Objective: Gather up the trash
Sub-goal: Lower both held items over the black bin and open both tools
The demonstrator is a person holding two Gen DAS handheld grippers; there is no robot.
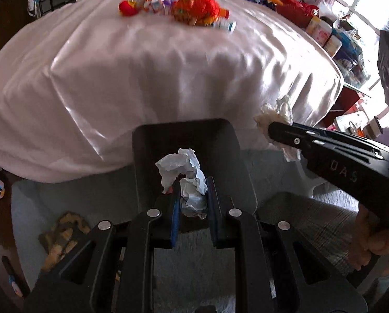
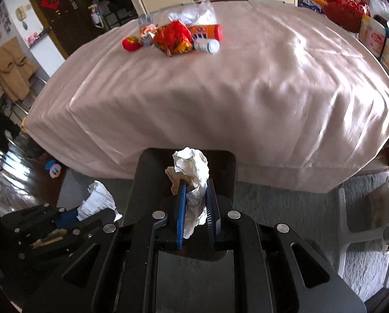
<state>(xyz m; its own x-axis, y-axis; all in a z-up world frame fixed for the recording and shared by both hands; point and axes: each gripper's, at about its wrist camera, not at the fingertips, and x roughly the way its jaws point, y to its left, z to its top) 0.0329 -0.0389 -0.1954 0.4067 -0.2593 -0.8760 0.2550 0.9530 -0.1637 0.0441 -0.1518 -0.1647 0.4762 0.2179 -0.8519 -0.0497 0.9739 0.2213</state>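
Holding crumpled tissue wads, both units are off the bed (image 2: 220,99): the left hand-held gripper (image 1: 193,198) pinches a white wad (image 1: 186,174), the right hand-held gripper (image 2: 197,203) a cream wad (image 2: 191,177). Tissue is light, soft, compressible; grip mid-bulk. Remaining wrappers (image 2: 172,37) lie on the bed's far side.

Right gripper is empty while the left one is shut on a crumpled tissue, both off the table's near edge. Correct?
Not quite. The right gripper is not empty: the right wrist view shows it shut on its own crumpled tissue. The left gripper does hold a crumpled white tissue, off the near edge of the table.
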